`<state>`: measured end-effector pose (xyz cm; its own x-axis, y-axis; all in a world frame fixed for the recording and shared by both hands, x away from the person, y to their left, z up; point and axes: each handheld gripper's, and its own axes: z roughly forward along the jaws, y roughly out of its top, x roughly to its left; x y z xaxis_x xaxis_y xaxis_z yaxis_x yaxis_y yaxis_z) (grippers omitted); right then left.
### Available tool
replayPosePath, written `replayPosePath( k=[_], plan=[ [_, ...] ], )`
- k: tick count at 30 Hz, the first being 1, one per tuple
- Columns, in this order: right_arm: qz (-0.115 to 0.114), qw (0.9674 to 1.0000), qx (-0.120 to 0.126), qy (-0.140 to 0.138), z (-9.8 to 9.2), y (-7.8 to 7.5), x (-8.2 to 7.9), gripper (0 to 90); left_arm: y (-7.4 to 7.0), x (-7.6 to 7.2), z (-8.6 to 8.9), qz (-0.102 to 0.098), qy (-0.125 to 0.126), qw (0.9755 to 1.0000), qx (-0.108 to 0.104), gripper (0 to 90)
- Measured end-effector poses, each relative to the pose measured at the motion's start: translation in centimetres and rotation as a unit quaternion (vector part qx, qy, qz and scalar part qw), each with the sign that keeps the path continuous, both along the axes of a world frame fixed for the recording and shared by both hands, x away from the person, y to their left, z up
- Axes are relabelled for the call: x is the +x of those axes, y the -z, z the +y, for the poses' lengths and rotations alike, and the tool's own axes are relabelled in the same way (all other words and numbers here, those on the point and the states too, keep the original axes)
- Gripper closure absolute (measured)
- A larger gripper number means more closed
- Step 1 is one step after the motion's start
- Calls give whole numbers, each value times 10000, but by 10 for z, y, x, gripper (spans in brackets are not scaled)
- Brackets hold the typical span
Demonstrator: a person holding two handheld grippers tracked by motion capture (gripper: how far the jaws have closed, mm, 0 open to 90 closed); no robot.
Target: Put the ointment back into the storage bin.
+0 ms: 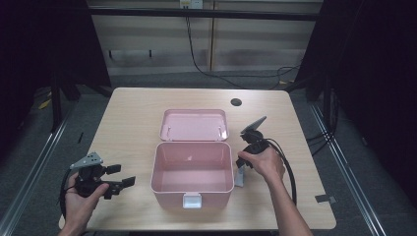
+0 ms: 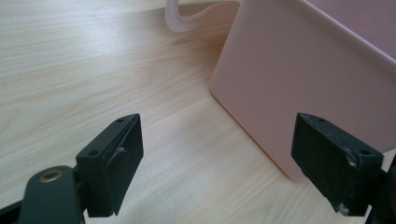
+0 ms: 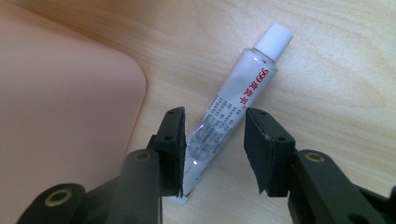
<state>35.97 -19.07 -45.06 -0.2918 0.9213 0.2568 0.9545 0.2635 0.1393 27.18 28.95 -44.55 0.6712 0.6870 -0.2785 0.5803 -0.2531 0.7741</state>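
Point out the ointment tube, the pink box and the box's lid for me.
ointment tube (image 3: 243, 88), right gripper view, on its printed body.
pink box (image 1: 193, 189), high view, on its front wall.
lid (image 1: 194, 125), high view, on its inner face.

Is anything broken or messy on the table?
Nothing looks broken or spilled. The open pink plastic box sits straight, and the small white ointment tube lies flat beside it on the wooden table, its cap on.

My left gripper (image 1: 117, 179) is black with a grey three-cornered plate on top and a black cable trailing off. My right gripper (image 3: 212, 151) has matte black jaws with small screw holes, brass-ringed pivots and scuffed edges.
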Motion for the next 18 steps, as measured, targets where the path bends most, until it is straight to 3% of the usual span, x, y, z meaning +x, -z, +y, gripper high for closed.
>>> replayPosePath(
  k=[3, 4, 12, 18],
  plan=[
    [31, 10000, -41, 12, 1, 1, 1, 589, 0, 0, 0, 4, -3, 10000, -1, 169],
    [58, 9998, -163, 55, 2, 4, 2, 583, 0, 0, 1, 0, -9, 10000, -8, 169],
    [50, 9997, -225, 95, 7, 9, 4, 580, -1, 0, 1, -10, -18, 10000, -17, 170],
    [87, 9988, -478, 20, 13, 14, 4, 657, -1, 0, 1, -9, -17, 10000, -26, 169]
  ],
)
